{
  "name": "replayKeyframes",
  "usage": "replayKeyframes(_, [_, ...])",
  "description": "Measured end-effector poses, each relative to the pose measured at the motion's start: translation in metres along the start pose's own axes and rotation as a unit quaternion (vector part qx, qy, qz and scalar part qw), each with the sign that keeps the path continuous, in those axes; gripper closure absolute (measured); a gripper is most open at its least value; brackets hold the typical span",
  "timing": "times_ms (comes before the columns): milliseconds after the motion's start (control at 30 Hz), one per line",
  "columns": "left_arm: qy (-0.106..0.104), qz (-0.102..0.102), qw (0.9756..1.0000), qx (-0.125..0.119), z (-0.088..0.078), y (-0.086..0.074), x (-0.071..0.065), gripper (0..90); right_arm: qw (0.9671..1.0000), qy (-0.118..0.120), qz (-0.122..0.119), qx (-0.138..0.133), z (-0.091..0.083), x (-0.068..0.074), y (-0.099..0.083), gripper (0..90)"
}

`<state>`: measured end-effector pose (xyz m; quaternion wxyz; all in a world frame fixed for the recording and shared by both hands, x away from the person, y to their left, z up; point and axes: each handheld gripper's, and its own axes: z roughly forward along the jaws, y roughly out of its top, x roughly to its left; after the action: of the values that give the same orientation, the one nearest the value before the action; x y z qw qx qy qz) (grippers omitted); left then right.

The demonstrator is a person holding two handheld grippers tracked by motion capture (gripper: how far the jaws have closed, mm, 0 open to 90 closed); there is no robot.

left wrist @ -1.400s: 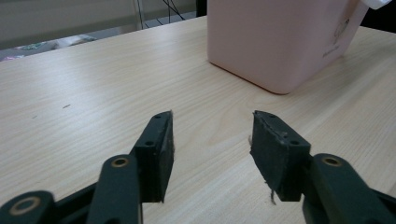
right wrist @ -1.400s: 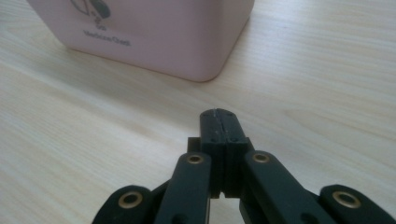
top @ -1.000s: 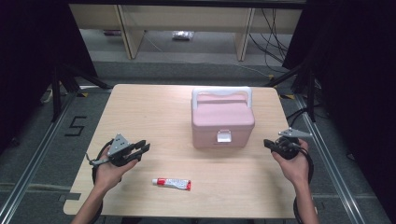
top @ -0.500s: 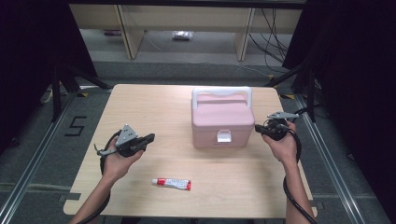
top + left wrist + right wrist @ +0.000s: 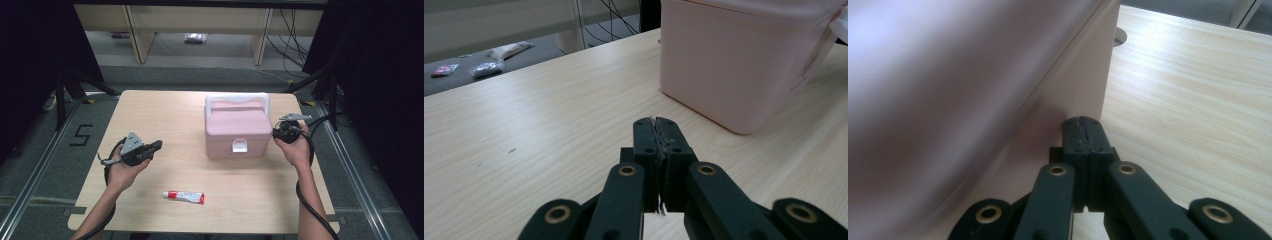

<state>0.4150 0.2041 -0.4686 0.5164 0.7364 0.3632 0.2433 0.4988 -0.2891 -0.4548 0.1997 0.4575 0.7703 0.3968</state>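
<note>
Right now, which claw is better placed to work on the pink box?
Probably right: the right claw, shut, sits at the pink box side wall. The left claw, also shut, is farther off.

Both forearms come in from the bottom of the high view. The left hand [image 5: 122, 170] holds the left gripper [image 5: 159, 144] low and about level, pointing right; its jaws have just been closing and now meet with nothing between them. The right hand [image 5: 296, 147] is raised, wrist bent, holding the right gripper [image 5: 275, 134] pointing left, jaws pressed together, empty
</note>
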Motion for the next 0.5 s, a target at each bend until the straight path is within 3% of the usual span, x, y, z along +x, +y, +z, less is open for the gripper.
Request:
replayKeyframes(33, [0.002, 0.001, 1.0, 0.002, 0.002, 0.001, 0.0, 87.5, 0.9997, 0.004, 0.022, 0.002, 0.0, 0.004, 0.0, 90.0])
replayKeyframes(100, [-0.002, -0.002, 1.0, -0.002, 0.007, 0.004, 0.001, 87.5, 1.0, 0.001, -0.001, 0.001, 0.001, 0.003, 0.0, 90.0])
replayKeyframes(167, [-0.002, 0.0, 1.0, 0.0, 0.011, 0.007, 0.001, 87.5, 0.9999, 0.012, 0.01, 0.0, 0.003, 0.008, 0.001, 90.0])
replayKeyframes(200, [-0.002, 0.0, 1.0, 0.001, 0.013, 0.008, 0.001, 87.5, 0.9999, 0.01, -0.005, 0.001, 0.003, 0.008, 0.002, 90.0])
replayKeyframes(233, [-0.002, 0.0, 1.0, 0.005, 0.014, 0.009, 0.002, 87.5, 0.9999, 0.014, 0.007, -0.004, 0.006, 0.012, 0.002, 90.0])
replayKeyframes(267, [-0.004, -0.001, 1.0, 0.002, 0.016, 0.01, 0.003, 87.5, 0.9999, 0.013, -0.006, -0.003, 0.007, 0.011, 0.003, 90.0])
replayKeyframes(300, [-0.001, -0.003, 1.0, 0.004, 0.018, 0.011, 0.004, 87.5, 0.9999, 0.016, 0.001, 0.004, 0.008, 0.014, 0.004, 90.0])
replayKeyframes(467, [0.003, -0.008, 1.0, 0.0, 0.024, 0.017, 0.01, 87.6, 0.9995, 0.029, -0.009, -0.008, 0.018, 0.03, 0.01, 90.0])
replayKeyframes(500, [0.001, -0.006, 1.0, 0.001, 0.024, 0.017, 0.012, 87.6, 0.9995, 0.031, -0.007, 0.003, 0.017, 0.033, 0.012, 90.0])
